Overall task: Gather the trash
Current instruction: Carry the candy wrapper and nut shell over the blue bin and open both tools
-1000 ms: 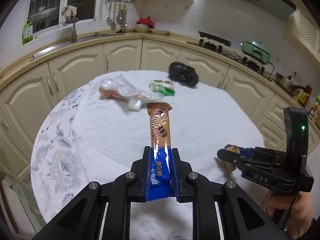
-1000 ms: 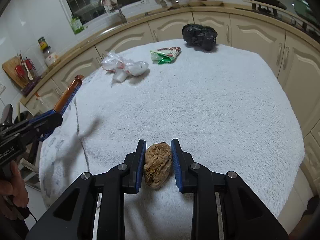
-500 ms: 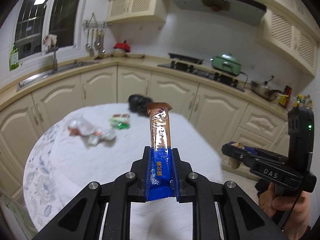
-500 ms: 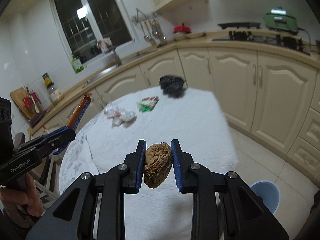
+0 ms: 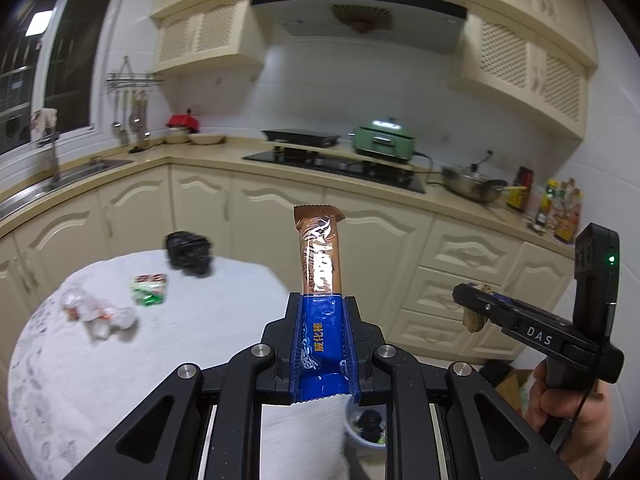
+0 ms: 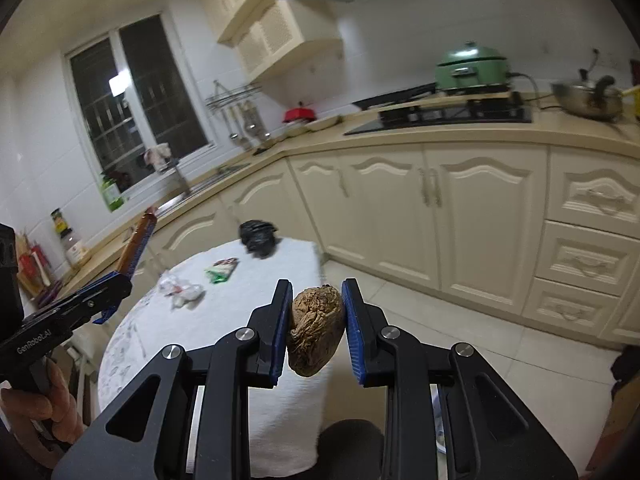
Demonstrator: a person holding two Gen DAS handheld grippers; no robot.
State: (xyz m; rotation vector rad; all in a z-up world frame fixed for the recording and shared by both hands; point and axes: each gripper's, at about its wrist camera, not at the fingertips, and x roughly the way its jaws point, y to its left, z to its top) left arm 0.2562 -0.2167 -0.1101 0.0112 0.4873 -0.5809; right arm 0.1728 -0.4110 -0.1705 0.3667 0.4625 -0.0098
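- Now your left gripper [image 5: 323,336] is clamped low on the snack wrapper [image 5: 320,256], light and slippery foil standing ahead of the jaws.
- Your right gripper [image 6: 314,316] pinches the brown lump [image 6: 316,330], probably crumbly; hold gently.

hand-held gripper [image 5: 322,344]: black frame | blue pads | silver screws | "DAS" marking

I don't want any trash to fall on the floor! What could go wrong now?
The wrapper is pinched only at its lower end by the left gripper, so it might slip out. The brown lump is rounded, and the right gripper could lose it. More trash, like the black bag, lies on the table.
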